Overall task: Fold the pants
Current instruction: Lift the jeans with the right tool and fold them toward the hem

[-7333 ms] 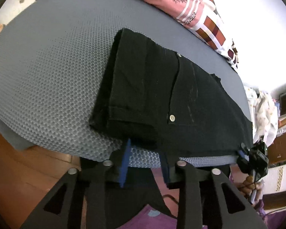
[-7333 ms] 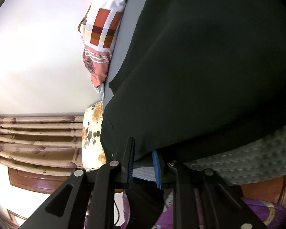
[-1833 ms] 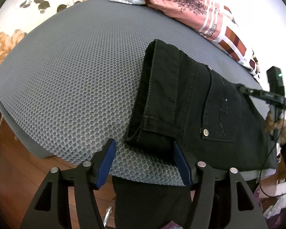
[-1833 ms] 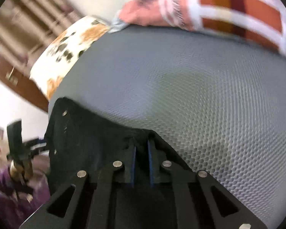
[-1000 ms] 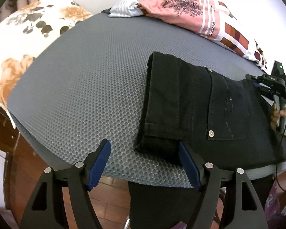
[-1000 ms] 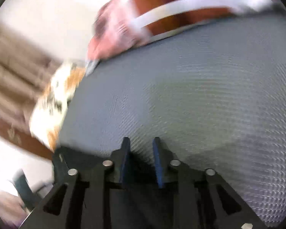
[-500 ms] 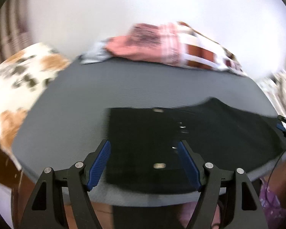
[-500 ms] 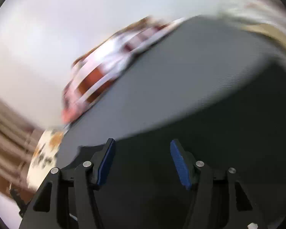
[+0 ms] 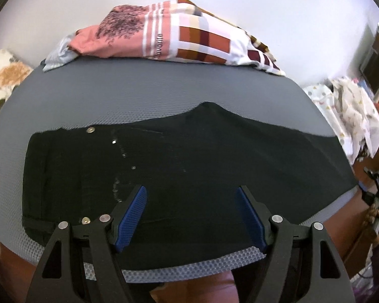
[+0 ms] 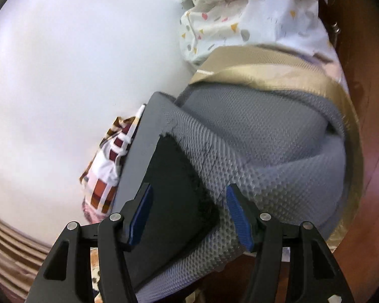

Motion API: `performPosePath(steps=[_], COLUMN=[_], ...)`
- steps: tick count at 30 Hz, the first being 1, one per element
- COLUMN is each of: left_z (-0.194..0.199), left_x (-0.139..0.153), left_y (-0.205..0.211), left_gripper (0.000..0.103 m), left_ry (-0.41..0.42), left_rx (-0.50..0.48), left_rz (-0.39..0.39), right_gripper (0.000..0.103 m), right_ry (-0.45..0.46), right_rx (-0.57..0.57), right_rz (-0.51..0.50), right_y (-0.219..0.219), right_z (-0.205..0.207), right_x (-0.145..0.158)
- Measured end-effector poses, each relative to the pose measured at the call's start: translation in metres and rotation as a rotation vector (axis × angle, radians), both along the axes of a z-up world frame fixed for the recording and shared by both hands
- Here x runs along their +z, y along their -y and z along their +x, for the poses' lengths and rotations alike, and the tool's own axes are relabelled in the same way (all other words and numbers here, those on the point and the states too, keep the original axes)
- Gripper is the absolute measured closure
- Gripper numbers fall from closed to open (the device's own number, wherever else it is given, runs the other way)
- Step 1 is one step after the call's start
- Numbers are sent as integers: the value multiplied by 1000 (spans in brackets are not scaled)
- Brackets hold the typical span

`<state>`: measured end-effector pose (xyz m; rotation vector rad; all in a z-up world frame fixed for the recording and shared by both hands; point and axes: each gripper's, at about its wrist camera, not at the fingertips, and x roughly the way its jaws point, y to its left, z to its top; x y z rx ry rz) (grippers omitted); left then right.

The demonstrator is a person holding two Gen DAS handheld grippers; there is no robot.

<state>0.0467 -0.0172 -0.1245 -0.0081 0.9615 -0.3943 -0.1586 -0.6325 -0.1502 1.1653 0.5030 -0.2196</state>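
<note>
Grey mattress fills most of my left view, its honeycomb cover running edge to edge. Black pants lie flat across the middle and lower frame, waistband at left, leg stretching to the right edge. A patterned cloth pile sits along the top. My left gripper, at lower centre, has its fingers spread wide above the fabric, pinching nothing. In the right view, my right gripper also stands spread, the pants' frayed corner between the pads but not pressed.
</note>
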Motion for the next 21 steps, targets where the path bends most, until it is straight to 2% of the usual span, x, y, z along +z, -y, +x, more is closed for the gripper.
performPosePath(steps=[4, 7, 12, 17, 21], left_z=[-7, -9, -7, -12, -13], left_x=[5, 5, -3, -2, -3], left_y=[16, 20, 23, 24, 22], left_gripper=[29, 29, 29, 29, 29], left_ry=[29, 26, -21, -21, -25], left_rx=[-43, -55, -50, -54, -42], left_rz=[48, 43, 21, 15, -3], right_gripper=[46, 45, 41, 42, 42], right_ry=[21, 68, 113, 109, 23], right_rx=[-2, 7, 70, 55, 62], right_rz=[10, 85, 152, 123, 59], right_y=[-8, -14, -41, -45, -47], right_z=[-3, -3, 9, 28, 40], right_x=[-3, -11, -17, -14, -4])
